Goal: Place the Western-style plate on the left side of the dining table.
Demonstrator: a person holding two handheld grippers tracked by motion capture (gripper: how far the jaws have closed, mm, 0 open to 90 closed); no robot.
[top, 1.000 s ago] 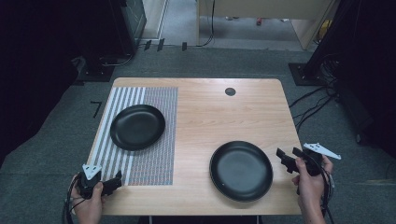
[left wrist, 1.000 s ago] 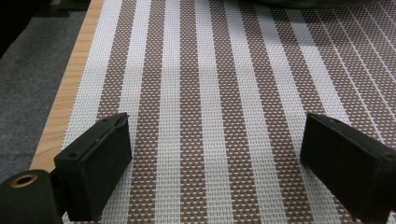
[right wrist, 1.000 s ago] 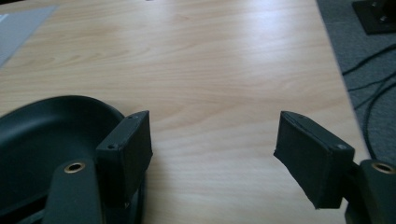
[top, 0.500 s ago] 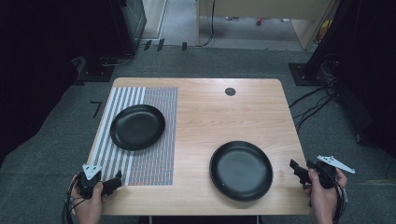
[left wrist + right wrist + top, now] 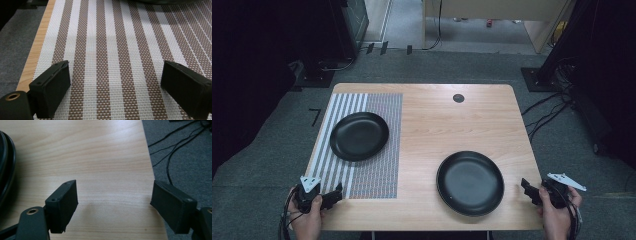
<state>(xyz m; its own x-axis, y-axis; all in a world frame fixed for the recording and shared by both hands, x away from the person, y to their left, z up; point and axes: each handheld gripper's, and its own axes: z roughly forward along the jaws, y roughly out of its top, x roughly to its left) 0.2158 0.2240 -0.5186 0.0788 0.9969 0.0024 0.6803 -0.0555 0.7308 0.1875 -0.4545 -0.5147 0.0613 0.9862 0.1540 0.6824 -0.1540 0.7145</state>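
Two black plates lie on the wooden table (image 5: pixel 432 125). One plate (image 5: pixel 359 136) rests on the striped placemat (image 5: pixel 377 175) at the left. The other plate (image 5: pixel 470 182) sits on bare wood at the front right, and its rim (image 5: pixel 5 165) borders the right gripper view. My left gripper (image 5: pixel 336 194) is held low over the mat's near end, open and empty (image 5: pixel 116 67). My right gripper (image 5: pixel 528 191) hovers at the table's right edge, just right of the front plate. It is open with nothing between its fingers (image 5: pixel 113 185).
A small dark round hole (image 5: pixel 458 98) sits near the table's far edge. Grey carpet surrounds the table, and cables (image 5: pixel 547 112) run across it on the right. Dark equipment stands at the back left and right.
My right gripper has drawn back from the front plate's rim, right and toward the person, to the table's right edge. The left gripper and both plates have stayed put.
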